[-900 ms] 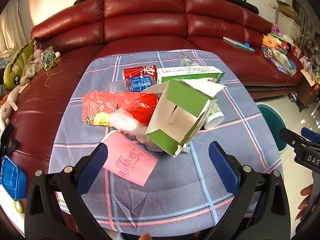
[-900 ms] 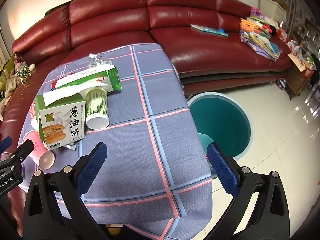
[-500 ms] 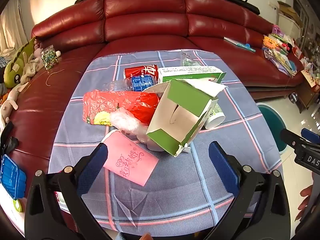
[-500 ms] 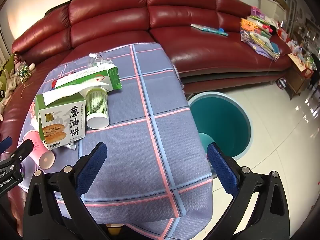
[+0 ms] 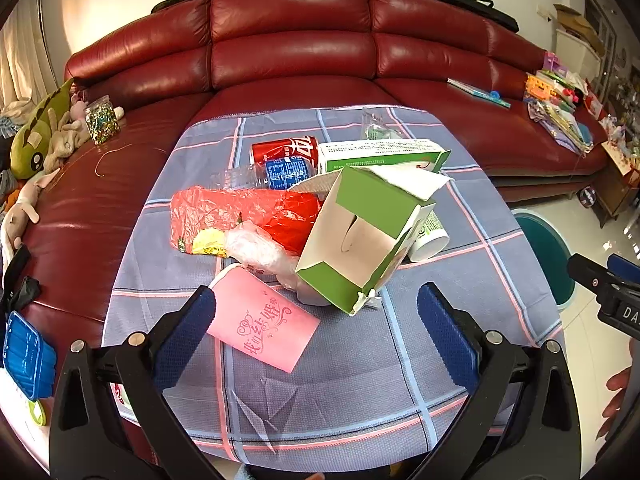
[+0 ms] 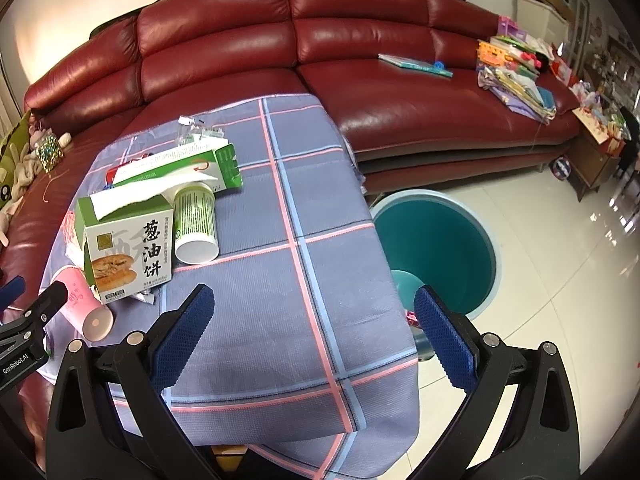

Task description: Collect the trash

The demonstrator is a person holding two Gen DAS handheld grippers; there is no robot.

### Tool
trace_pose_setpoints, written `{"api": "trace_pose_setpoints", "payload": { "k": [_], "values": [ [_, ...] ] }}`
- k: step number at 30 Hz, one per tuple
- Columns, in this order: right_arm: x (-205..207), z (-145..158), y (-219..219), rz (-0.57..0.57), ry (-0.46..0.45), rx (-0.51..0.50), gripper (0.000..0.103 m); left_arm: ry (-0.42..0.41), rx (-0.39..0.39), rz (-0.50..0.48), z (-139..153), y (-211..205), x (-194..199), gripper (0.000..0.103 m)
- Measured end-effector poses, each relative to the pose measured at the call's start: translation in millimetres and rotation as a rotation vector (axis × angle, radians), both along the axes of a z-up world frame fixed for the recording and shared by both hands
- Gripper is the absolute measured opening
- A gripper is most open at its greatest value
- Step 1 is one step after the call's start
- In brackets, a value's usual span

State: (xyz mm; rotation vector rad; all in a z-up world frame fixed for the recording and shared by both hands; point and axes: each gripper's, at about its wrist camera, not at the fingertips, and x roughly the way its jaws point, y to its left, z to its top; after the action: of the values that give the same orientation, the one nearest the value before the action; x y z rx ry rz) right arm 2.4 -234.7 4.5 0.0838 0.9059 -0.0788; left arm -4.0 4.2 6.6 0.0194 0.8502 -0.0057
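Left gripper (image 5: 316,320) wide open, empty, over pink cup (image 5: 262,320) beside green box (image 5: 368,232). Right gripper (image 6: 314,320) wide open, empty, above tablecloth (image 6: 280,280); bin (image 6: 436,248) right of box.

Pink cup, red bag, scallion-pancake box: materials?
Pink cup: looks like matte paper, with printed script, a rolled rim and a flat base disc in the right wrist view. Red bag: thin plastic film, glossy and finely crinkled. Scallion-pancake box: printed paperboard, probably lightly coated; its torn flap shows a white inner face. Both tools are open and hold nothing.
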Motion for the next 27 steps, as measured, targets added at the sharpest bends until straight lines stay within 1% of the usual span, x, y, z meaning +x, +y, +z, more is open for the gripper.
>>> {"api": "trace_pose_setpoints", "payload": {
  "k": [9,27],
  "values": [
    [-1.0,1.6,-4.3,-0.005,-0.005,0.007,0.100,0.001,0.007,0.003,1.9,-2.5,-0.8,0.097],
    [0.2,1.3,-4.3,-0.005,-0.002,0.007,0.100,0.016,-0.009,0.013,-1.1,0.9,1.0,0.097]
  ]
}}
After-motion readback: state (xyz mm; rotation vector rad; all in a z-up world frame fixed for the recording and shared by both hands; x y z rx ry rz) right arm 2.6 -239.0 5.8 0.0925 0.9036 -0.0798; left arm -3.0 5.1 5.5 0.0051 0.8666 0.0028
